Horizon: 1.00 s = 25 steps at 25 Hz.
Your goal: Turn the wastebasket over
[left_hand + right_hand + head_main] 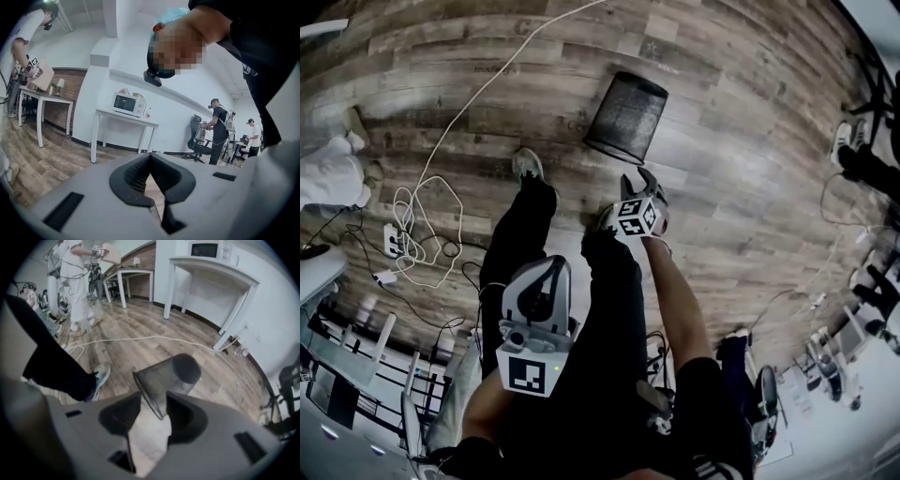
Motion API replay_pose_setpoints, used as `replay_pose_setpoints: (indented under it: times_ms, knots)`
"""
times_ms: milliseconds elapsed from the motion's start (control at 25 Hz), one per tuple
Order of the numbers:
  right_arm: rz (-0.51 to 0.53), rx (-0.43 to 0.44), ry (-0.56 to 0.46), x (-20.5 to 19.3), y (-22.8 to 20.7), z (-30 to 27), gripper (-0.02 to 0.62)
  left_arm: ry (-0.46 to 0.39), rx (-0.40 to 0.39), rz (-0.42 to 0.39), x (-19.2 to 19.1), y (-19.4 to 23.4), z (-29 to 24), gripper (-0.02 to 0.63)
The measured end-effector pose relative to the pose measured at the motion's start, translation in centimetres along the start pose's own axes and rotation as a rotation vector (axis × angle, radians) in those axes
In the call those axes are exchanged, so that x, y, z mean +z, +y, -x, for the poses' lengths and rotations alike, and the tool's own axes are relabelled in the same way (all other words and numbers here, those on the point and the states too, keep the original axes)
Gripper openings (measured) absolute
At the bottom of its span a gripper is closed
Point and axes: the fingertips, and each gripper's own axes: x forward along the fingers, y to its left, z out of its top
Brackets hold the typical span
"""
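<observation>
Right gripper [639,180] — jaws apart, empty — near the mesh wastebasket [626,117]

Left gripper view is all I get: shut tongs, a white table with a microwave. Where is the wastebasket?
Observer: The black mesh wastebasket is on the wood floor, its wider end nearer the right gripper.
Operator: Is that gripper gripping it?
Observer: No. Its tongs are open and short of the wider rim. In the head view a strip of floor shows between them.
Operator: Anything lying close to the basket?
Observer: A white cable crosses the floor beyond it, not touching it.
</observation>
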Motion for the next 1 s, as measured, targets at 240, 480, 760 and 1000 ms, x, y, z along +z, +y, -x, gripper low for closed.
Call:
replay_pose_setpoints:
  times_ms: [240, 480, 760, 1000]
  knots:
    - [0.07, -0.006, 0.092, -2.5, 0.5, -5.2, 0.203, 0.003, 0.02, 0.035, -2.0, 0.9, -0.1, 0.034]
    - [0.136, -0.058, 0.189, -4.2, 0.0, -8.9, 0.239, 0.022, 0.029, 0.041, -3.4, 2.3, -0.2, 0.034]
    - [0.107, -0.111, 0.232, -4.5, -0.9, -10.2, 0.238, 0.035, 0.041, 0.045, -3.9, 4.0, 0.0, 0.034]
    - [0.08, -0.135, 0.256, -4.8, -2.0, -10.1, 0.186, 0.029, 0.055, 0.048, -3.5, 5.4, -0.3, 0.034]
